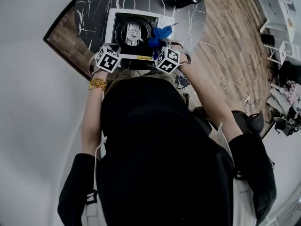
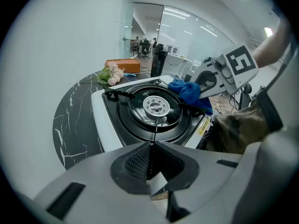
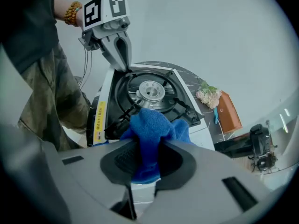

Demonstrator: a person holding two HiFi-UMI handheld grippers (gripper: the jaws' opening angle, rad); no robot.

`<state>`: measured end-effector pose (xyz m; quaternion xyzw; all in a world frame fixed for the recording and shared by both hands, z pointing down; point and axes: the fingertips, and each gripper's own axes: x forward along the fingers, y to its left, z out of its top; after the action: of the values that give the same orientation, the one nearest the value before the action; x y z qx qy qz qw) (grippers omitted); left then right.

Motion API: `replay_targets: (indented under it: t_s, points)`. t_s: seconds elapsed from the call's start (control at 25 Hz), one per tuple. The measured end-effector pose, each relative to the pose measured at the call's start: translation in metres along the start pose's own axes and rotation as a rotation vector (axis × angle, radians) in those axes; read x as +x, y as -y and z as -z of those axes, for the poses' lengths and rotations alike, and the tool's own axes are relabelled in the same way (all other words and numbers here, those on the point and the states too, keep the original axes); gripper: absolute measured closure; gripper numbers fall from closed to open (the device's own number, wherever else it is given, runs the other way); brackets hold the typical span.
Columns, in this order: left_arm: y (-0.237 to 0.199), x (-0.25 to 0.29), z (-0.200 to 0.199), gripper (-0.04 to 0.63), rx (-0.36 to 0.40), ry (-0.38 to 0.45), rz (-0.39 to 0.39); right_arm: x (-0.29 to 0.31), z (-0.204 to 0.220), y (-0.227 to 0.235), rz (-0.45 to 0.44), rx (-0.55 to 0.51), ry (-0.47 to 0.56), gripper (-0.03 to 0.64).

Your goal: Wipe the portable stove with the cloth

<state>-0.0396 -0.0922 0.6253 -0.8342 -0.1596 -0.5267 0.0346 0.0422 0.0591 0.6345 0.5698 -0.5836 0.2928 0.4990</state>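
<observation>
The portable stove (image 1: 132,30) stands on a round black marble table (image 1: 91,13), white-bodied with a black top and a silver burner (image 2: 155,106). My right gripper (image 3: 147,148) is shut on a bunched blue cloth (image 3: 150,125), which it holds over the stove's front right corner, as the head view (image 1: 159,36) also shows. My left gripper (image 2: 153,146) is shut at the stove's front left, with a thin black pan-support prong (image 2: 154,130) running in between its closed tips. In the right gripper view the left gripper (image 3: 125,68) points down onto that edge.
Pale flowers (image 2: 110,74) and an orange box (image 2: 122,65) lie at the table's far side, with a black bottle (image 2: 158,59) behind the stove. The table's near edge meets my body. Wooden floor (image 1: 235,46) with a white cable (image 1: 225,74) lies to the right.
</observation>
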Motion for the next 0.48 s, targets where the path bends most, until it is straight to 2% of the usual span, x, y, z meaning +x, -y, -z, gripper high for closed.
replay_targets:
  t_s: [0.16, 0.32, 0.4, 0.48]
  points:
    - [0.002, 0.0, 0.0, 0.568, -0.003, -0.014, 0.005, -0.01, 0.003, -0.029, -0.091, 0.013, 0.014, 0.566]
    - [0.002, -0.002, -0.002, 0.568, 0.001, -0.024, 0.008, -0.021, 0.004, -0.055, -0.261, 0.04, 0.115, 0.554]
    - [0.001, -0.003, -0.004, 0.568, 0.004, -0.033, 0.011, -0.028, 0.006, -0.066, -0.358, -0.009, 0.133, 0.552]
    - [0.001, -0.002, -0.005, 0.568, 0.004, -0.043, 0.017, -0.04, 0.011, -0.08, -0.489, -0.123, 0.136, 0.546]
